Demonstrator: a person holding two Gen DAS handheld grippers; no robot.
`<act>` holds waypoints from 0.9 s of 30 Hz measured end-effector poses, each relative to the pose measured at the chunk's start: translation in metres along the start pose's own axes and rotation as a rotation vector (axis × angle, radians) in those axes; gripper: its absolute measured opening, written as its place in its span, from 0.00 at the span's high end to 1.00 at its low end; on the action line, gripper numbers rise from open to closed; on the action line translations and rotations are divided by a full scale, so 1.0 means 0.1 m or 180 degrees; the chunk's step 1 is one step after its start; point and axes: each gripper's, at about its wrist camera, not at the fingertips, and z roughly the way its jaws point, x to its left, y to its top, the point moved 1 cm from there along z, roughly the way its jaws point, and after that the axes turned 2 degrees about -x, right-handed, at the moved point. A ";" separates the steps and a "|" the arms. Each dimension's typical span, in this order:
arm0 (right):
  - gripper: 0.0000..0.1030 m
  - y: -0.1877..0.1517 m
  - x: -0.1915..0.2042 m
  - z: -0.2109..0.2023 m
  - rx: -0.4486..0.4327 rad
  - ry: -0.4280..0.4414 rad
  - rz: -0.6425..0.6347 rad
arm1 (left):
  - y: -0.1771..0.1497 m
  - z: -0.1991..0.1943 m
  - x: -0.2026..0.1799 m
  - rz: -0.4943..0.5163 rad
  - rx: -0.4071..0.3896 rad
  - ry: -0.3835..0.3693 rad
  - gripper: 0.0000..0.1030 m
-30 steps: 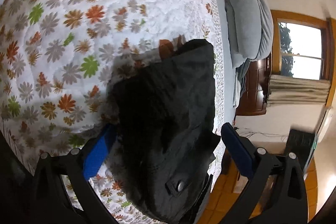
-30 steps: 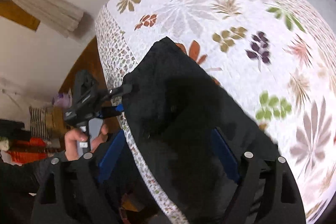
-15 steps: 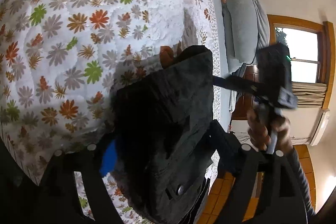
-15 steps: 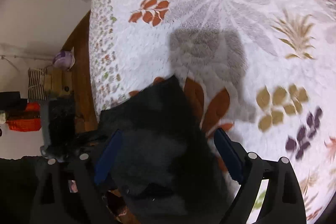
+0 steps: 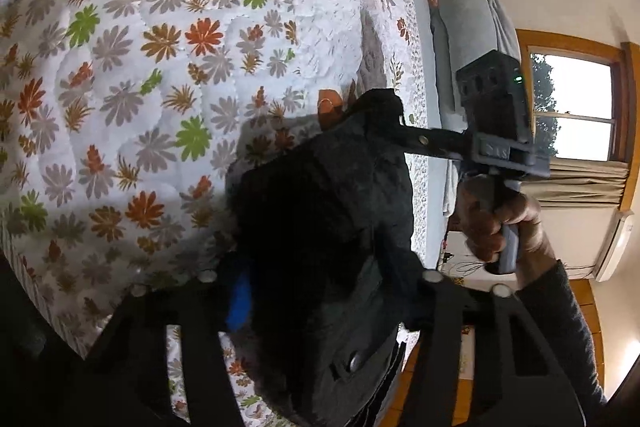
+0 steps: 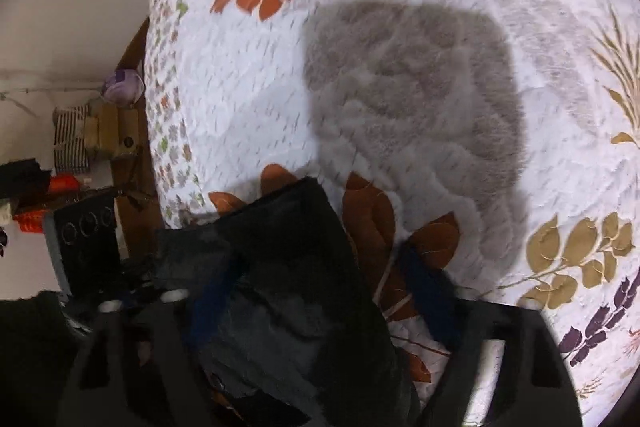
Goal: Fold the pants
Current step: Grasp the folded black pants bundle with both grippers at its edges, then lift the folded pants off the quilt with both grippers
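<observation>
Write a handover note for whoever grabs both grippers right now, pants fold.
Left gripper: fingers around the waist end of the black fabric pants, near the waistband button; whether it is actually clamped cannot be told.
Right gripper: the pants lie between its blue-padded fingers, which stand apart; grip cannot be told. The left view shows it reaching to the far corner of the pants.
Pants: bunched at the edge of the white floral quilt, partly hanging over the side.
Done: pants gathered on the bed.
Left: spread flat, fold, smooth. No neat fold is visible yet.
</observation>
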 end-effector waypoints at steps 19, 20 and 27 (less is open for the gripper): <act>0.76 -0.64 0.55 -0.89 -0.0637 -0.0339 0.0090 | -0.18 -0.29 -0.75 0.0805 -0.0095 -0.0009 0.75; 0.76 -0.70 0.59 -0.98 -0.0688 -0.0359 0.0098 | -0.21 -0.31 -0.80 0.0840 -0.0099 -0.0002 0.75; 0.76 -1.19 0.87 -1.46 -0.0935 -0.0505 0.0110 | -0.47 -0.50 -1.33 0.1160 -0.0099 0.0080 0.76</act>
